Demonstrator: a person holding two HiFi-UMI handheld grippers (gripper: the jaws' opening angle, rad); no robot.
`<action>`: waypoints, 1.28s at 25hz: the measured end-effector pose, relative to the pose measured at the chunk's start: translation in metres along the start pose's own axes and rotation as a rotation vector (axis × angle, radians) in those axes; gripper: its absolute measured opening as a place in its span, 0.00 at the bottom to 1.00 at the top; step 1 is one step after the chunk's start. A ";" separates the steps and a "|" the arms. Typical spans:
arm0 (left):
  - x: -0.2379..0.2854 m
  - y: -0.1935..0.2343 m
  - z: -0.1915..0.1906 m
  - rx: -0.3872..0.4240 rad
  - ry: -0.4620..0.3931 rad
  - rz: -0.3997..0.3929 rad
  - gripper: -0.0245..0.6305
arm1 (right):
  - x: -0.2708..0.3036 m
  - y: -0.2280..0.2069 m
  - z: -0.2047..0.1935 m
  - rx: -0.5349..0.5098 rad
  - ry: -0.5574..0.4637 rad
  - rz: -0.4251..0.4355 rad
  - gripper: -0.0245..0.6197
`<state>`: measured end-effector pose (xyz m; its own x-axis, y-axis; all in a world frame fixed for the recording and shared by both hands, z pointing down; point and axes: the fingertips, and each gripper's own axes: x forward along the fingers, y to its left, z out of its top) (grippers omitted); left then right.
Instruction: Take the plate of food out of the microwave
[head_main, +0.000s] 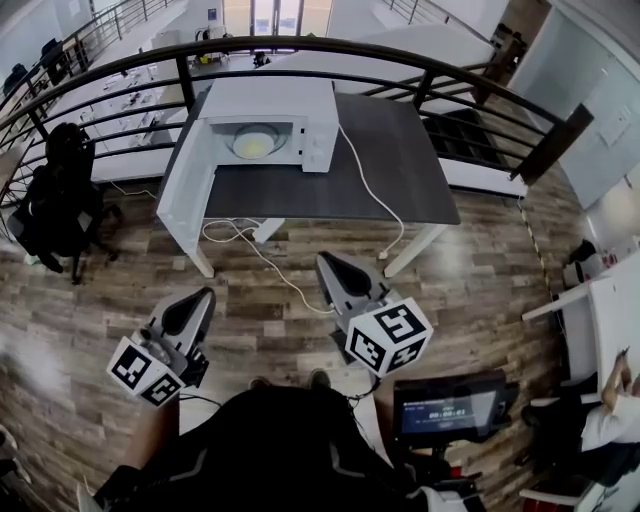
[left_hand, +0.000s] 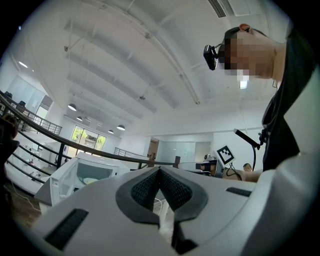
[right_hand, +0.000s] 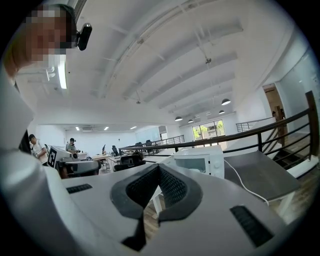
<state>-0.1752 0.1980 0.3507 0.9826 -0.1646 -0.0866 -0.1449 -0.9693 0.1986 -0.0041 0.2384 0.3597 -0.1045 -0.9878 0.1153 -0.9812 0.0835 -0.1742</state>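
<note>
A white microwave (head_main: 300, 120) stands on a dark table (head_main: 400, 170) with its door (head_main: 185, 190) swung open to the left. Inside it lies a plate of yellow food (head_main: 255, 142). Both grippers hang over the wooden floor, well short of the table and pointing towards it. My left gripper (head_main: 203, 296) is shut with nothing in it, and so is my right gripper (head_main: 326, 260). The left gripper view shows the closed tips (left_hand: 160, 169) with the open microwave (left_hand: 75, 175) far off to the left. In the right gripper view the closed tips (right_hand: 159, 166) sit left of the microwave (right_hand: 200, 161).
A dark railing (head_main: 300, 45) curves behind the table. A white cable (head_main: 370, 195) runs from the microwave down onto the floor. A black office chair (head_main: 55, 200) stands at the left. A screen on a stand (head_main: 450, 410) and a seated person (head_main: 610, 410) are at the lower right.
</note>
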 end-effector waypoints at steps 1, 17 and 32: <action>-0.005 0.003 0.000 -0.001 -0.005 -0.006 0.04 | 0.002 0.005 -0.002 -0.003 0.005 -0.004 0.04; -0.010 0.028 0.000 -0.005 -0.014 -0.025 0.04 | 0.024 0.022 -0.016 -0.008 0.026 -0.006 0.04; 0.071 0.051 0.009 0.037 0.001 0.090 0.04 | 0.080 -0.068 0.014 0.040 -0.011 0.092 0.04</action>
<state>-0.1135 0.1355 0.3454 0.9654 -0.2514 -0.0694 -0.2370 -0.9566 0.1697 0.0569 0.1515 0.3674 -0.1922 -0.9776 0.0863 -0.9601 0.1692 -0.2225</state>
